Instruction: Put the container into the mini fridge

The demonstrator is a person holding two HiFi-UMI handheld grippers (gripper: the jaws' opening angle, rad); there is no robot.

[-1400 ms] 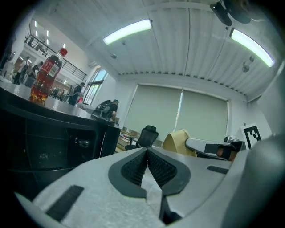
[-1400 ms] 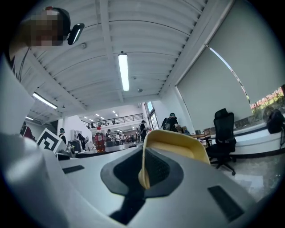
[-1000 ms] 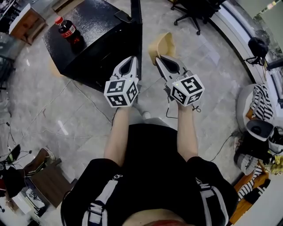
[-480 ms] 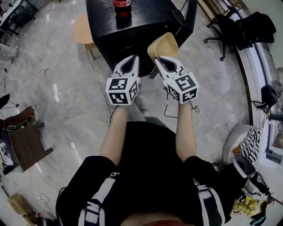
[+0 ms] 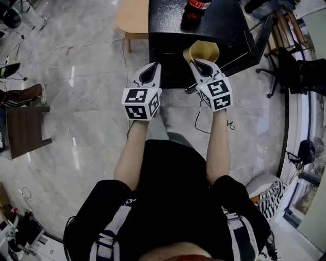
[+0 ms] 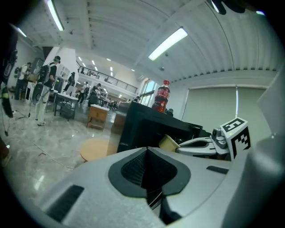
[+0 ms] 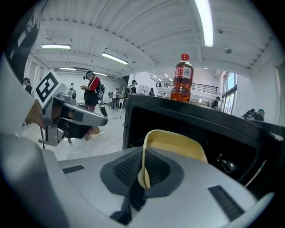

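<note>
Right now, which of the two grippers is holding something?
The right gripper: its jaws pinch the rim of the yellow container. The left gripper has its jaws together with nothing between them.

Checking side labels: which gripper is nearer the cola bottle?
Right. The right gripper, shut on the container, is straight in front of the cola bottle; the left gripper, shut empty, sits farther left.
</note>
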